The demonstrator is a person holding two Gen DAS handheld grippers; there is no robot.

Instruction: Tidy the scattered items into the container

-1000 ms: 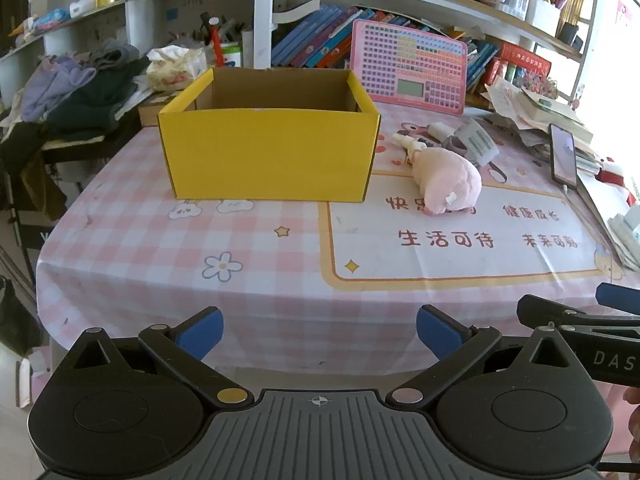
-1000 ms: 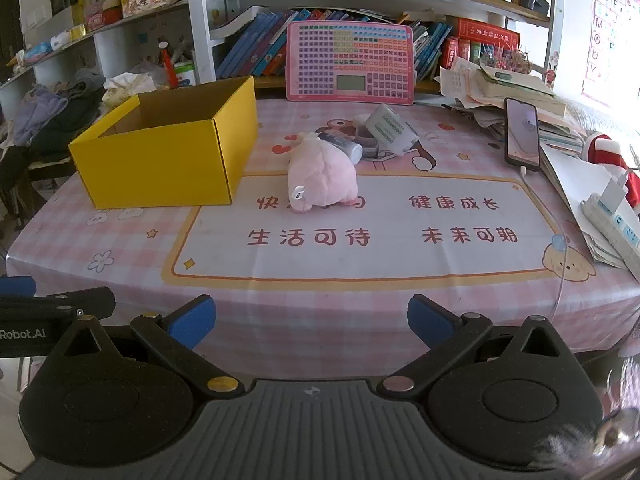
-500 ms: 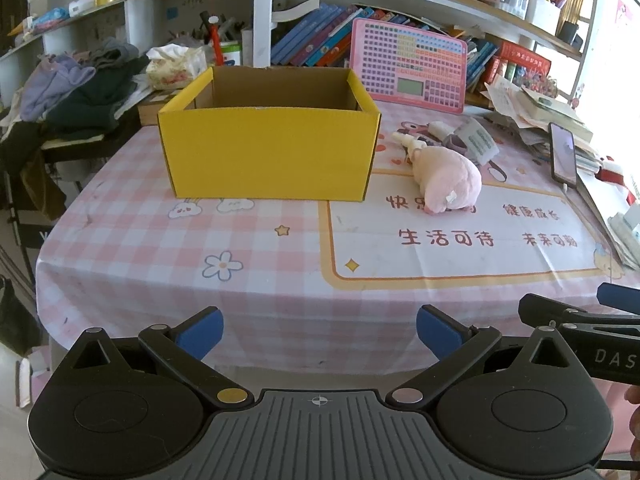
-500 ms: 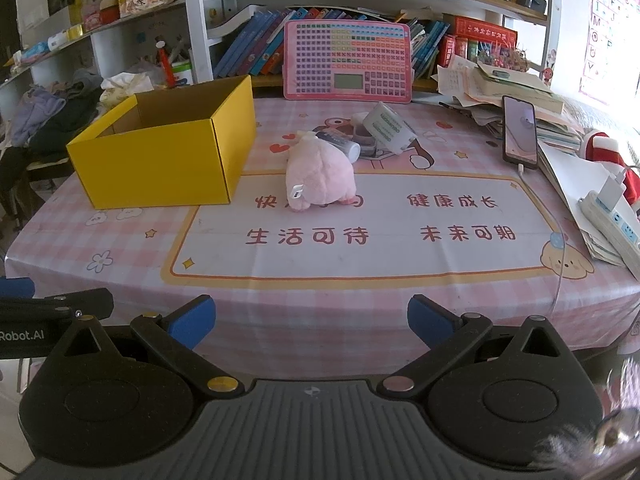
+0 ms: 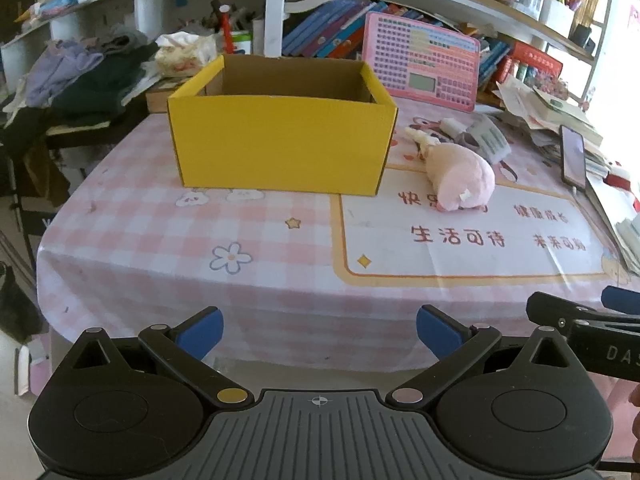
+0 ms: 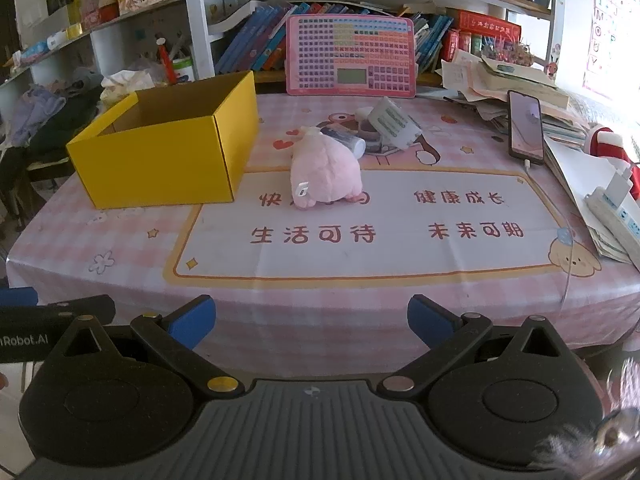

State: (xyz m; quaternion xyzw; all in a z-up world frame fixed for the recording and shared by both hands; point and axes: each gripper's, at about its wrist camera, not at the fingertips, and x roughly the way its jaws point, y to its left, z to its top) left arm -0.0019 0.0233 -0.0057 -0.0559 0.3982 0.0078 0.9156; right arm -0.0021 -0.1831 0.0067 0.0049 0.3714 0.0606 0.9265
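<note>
**No change in last second — pick not started**

Scene matches the earlier frames: nothing moved, so the task is at zero. Desk (image 6: 360,304) carries the yellow box (image 5: 280,148), which looks empty from here. Pink plush (image 6: 324,172) lies just beside the box's right side, small clutter (image 6: 384,124) behind it. I hold left gripper (image 5: 318,330) and right gripper (image 6: 310,320) level, short of the desk edge, jaws spread wide, gripping nothing.

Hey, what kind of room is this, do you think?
Probably a child's study or home room: shelves crammed with books, a pink learning board leaning against them, and a cartoon-print checked tablecloth.
</note>
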